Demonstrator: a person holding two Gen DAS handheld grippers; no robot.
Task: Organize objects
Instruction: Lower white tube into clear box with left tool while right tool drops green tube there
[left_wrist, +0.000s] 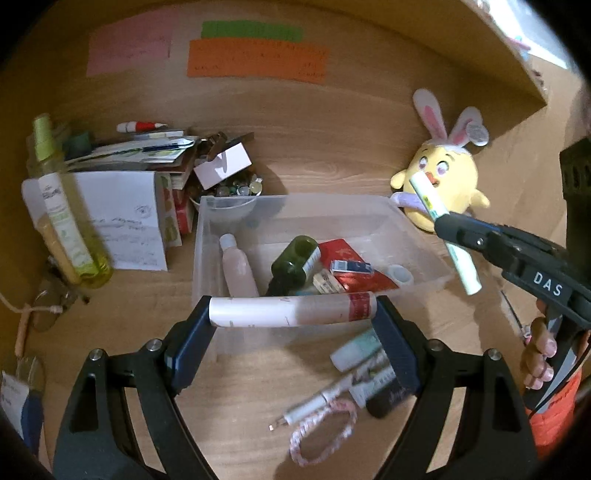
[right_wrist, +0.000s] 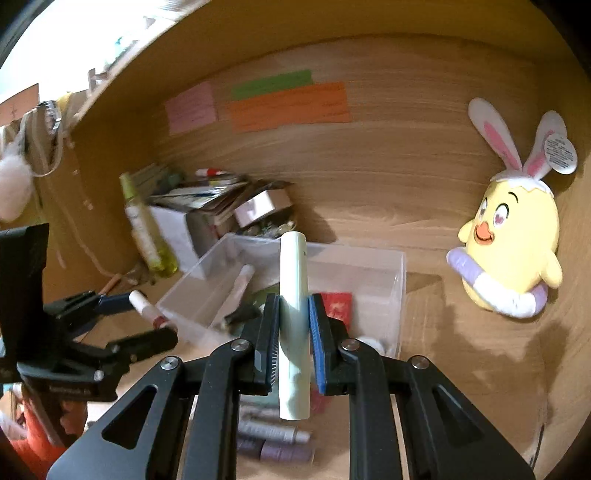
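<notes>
Left gripper (left_wrist: 293, 314): jaws stand wide and are clamped endwise on a white tube (left_wrist: 291, 310) with a red band, one pad on each end. In the left wrist view the tube lies crosswise at 6 o'clock of the bin (left_wrist: 207, 266), over its near rim.

Right gripper (right_wrist: 293, 332): jaws drawn close together, clamped on a pale green tube (right_wrist: 293, 325), which stands roughly upright between the pads and sticks out above and below them. In the left wrist view this gripper sits at 3 o'clock of the bin, just outside its right wall, in front of the chick toy (left_wrist: 443, 184).

On the desk (left_wrist: 332, 155), near edge, at 5 o'clock of the bin: more tubes, a small white bottle (left_wrist: 356, 350) and a braided band (left_wrist: 321, 432) remain loose.

The bin is clear plastic and already holds a pink bottle (left_wrist: 238, 269), a green bottle (left_wrist: 293, 260), a red packet (left_wrist: 351, 266) and small items.

Beyond, at 10 o'clock of the bin: a paper stack (left_wrist: 140, 151), a yellow spray bottle (left_wrist: 62, 206), a bowl of small oddments.

Step in hand, as judged: both tubes are in carry, bound for the bin. Sorting is partway through.

Next move calls for bringing each tube clear over the rim above a free patch, likely the right half, then parting the jaws low. The endwise hold on the white tube looks prone to slip.
</notes>
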